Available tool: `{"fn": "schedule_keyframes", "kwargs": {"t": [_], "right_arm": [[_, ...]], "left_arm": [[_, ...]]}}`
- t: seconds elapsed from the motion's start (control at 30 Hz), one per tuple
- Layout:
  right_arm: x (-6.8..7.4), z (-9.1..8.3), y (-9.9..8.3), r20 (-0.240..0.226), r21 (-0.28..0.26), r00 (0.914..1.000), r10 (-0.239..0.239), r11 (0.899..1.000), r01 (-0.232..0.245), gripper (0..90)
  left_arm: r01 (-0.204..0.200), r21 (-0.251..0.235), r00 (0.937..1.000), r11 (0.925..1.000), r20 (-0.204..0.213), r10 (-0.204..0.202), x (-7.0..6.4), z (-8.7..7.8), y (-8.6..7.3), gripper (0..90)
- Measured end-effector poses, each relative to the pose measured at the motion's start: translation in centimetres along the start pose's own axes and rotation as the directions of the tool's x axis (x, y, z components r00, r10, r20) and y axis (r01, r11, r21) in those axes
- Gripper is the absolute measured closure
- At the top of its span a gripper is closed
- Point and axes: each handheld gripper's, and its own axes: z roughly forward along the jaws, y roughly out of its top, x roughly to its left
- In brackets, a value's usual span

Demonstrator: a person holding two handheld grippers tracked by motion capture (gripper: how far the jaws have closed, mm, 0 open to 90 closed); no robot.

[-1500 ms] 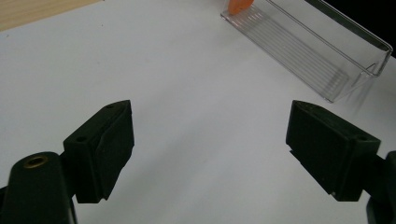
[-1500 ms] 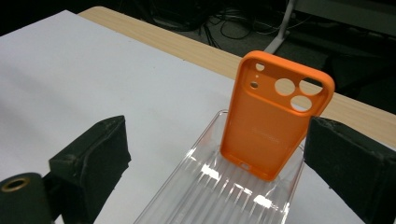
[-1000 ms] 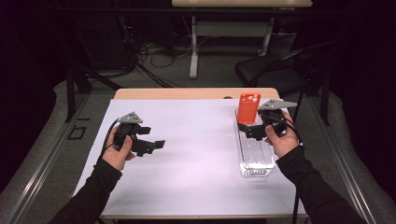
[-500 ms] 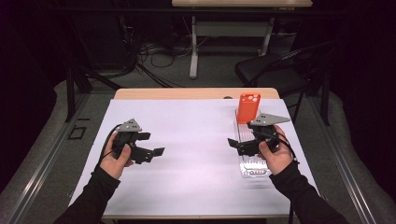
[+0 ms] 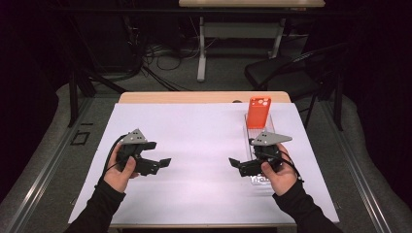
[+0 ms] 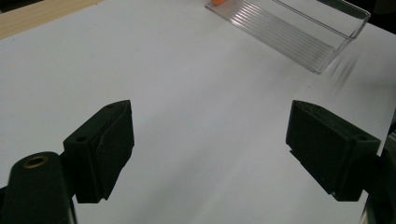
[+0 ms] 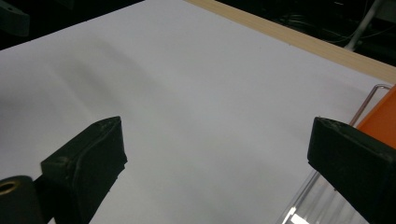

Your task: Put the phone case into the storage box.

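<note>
While upright, orange phone (image 5: 258,112) occupies clear tray (image 5: 266,127).

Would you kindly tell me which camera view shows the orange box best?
The high view: the orange box stands upright and whole at the far end of the clear tray. The right gripper view catches one orange edge; the left gripper view, just a sliver.

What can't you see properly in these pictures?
- Clear tray, high view: its near end is hidden behind the right gripper and hand.
- Orange box, right gripper view: cut off by the picture's edge and a jaw; in the high view its markings are too small to read.
- Left gripper: nothing between its jaws.
</note>
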Motion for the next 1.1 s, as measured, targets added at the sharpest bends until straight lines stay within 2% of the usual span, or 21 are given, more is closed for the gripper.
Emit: {"fn": "schedule_keyframes", "kwargs": {"t": [0.3, 0.5, 0.63, 0.97, 1.1], "right_arm": [[1.4, 0.5, -1.2, -0.009, 0.000, 0.9999, 0.008, 1.000, -0.008, 3.7], [2.3, 0.9, -2.1, -0.016, 0.005, 0.9998, -0.008, 1.000, 0.008, 3.7], [3.0, 1.2, -2.9, -0.022, 0.001, 0.9996, -0.016, 1.000, 0.016, 3.7], [4.1, 1.8, -4.5, -0.043, -0.008, 0.9991, 0.003, 1.000, -0.003, 3.7], [4.4, 1.8, -4.8, -0.048, -0.018, 0.9989, -0.005, 1.000, 0.004, 3.7]], "left_arm": [[0.006, -0.006, 1.0000, 1.0000, 0.007, -0.006, -0.4, 0.4, -1.1, 15.6], [0.011, -0.021, 0.9999, 0.9997, 0.006, -0.011, -0.6, 0.4, -2.0, 15.6], [0.028, -0.035, 0.9996, 0.9990, 0.009, -0.028, -0.5, 0.3, -2.6, 15.6], [0.016, -0.041, 0.9999, 0.9990, 0.001, -0.016, -0.6, 0.5, -3.6, 15.6], [0.015, -0.041, 0.9999, 0.9990, -0.002, -0.015, -0.8, 0.8, -4.0, 15.6]]}}
